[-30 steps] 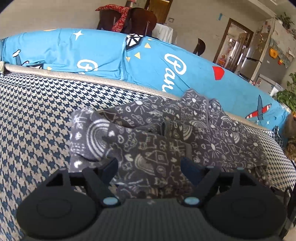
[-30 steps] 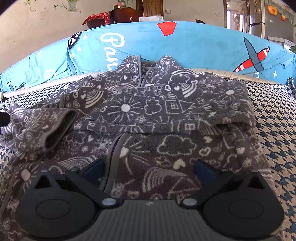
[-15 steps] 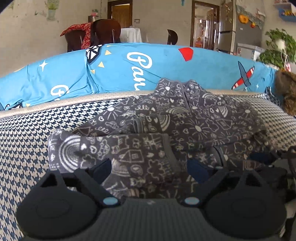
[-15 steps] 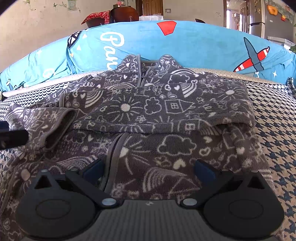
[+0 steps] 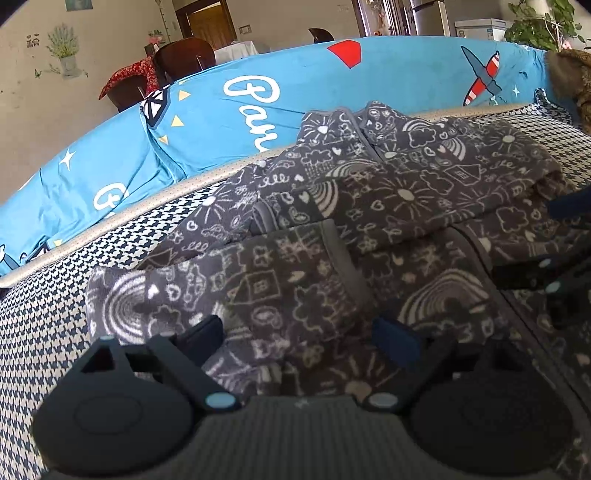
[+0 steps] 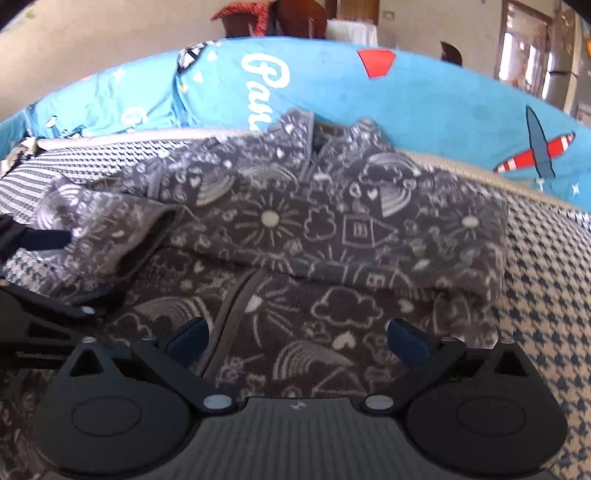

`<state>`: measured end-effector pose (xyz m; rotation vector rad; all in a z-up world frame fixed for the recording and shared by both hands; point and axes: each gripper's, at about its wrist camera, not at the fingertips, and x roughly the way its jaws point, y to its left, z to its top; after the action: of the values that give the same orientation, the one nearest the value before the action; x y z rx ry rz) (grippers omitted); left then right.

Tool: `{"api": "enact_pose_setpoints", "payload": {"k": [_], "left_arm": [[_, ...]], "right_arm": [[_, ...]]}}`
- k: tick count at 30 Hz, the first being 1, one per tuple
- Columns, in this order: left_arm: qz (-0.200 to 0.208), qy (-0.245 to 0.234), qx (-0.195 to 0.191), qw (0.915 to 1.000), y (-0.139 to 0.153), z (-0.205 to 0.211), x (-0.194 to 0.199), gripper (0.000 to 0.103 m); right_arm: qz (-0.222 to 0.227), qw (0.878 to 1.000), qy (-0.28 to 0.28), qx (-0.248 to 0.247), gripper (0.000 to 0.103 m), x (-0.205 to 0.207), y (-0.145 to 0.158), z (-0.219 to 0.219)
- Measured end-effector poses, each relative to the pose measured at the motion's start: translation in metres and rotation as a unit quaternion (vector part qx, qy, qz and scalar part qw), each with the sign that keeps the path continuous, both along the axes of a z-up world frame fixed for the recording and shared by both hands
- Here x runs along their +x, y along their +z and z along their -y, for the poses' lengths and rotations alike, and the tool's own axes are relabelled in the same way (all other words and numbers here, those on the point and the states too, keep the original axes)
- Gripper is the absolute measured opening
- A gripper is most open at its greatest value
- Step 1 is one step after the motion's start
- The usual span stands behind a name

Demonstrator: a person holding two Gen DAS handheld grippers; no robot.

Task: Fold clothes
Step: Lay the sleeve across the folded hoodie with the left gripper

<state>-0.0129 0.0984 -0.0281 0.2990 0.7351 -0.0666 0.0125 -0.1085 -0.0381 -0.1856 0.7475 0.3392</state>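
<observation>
Left wrist view: the left gripper (image 5: pixel 301 338) has its fingers (image 5: pixel 205 334) spread, released, over the grey patterned jacket (image 5: pixel 388 206) lying at 12 o'clock on the houndstooth sofa cushion (image 5: pixel 44 321).

Right wrist view: the right gripper (image 6: pixel 297 338) fingers (image 6: pixel 404 341) are likewise spread, the jacket's zipper hem between them, its folded sleeve (image 6: pixel 110 236) at 10 o'clock.

Home living room, sofa (image 5: pixel 44 325), dining chair (image 5: pixel 184 55), fridge (image 5: pixel 428 16)
</observation>
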Motion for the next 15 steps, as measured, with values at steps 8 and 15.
{"api": "enact_pose_setpoints", "payload": {"k": [8,15], "left_arm": [[0.016,0.040,-0.014,0.9990,0.000,-0.005,0.006,0.091],[0.031,0.061,-0.018,0.9975,0.001,-0.004,0.008,0.064]], "right_arm": [[-0.024,1.000,-0.010,0.007,0.103,0.005,-0.018,0.009],[-0.020,1.000,-0.015,0.008,0.103,0.002,-0.019,0.008]]}}
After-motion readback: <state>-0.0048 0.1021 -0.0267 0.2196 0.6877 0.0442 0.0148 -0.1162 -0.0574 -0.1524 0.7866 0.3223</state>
